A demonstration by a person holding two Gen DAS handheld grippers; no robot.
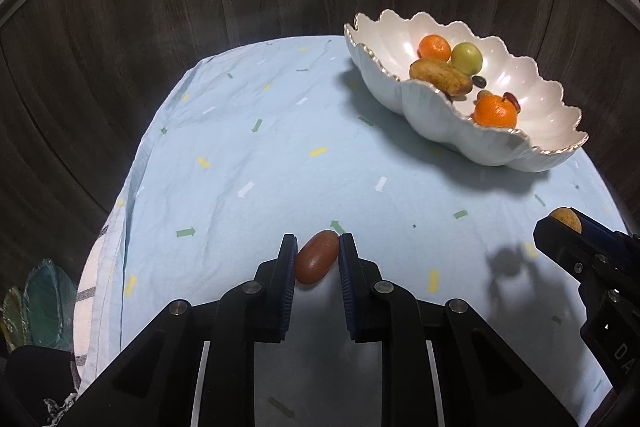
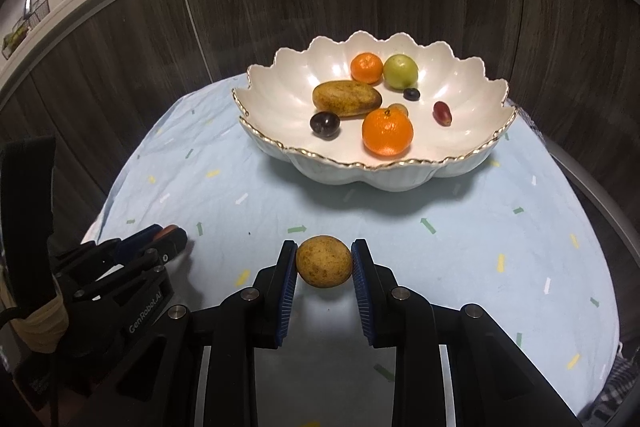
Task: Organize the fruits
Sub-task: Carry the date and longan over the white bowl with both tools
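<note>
My left gripper (image 1: 318, 251) is shut on a reddish-brown oval fruit (image 1: 316, 262), low over the light blue cloth. My right gripper (image 2: 325, 254) is shut on a round speckled yellow-brown fruit (image 2: 324, 261), held above the cloth in front of the bowl. The white scalloped bowl (image 2: 472, 83) stands at the far side; in the left wrist view the bowl (image 1: 552, 107) is at the upper right. It holds two oranges (image 2: 387, 131), a green fruit (image 2: 401, 71), a long brown fruit (image 2: 346, 99), and small dark and red grapes.
The table is round, covered with a blue cloth (image 1: 248, 147) with small arrow marks. Dark wood panels curve behind it. The right gripper (image 1: 560, 231) shows at the right edge of the left wrist view, the left gripper (image 2: 168, 235) at lower left of the right wrist view.
</note>
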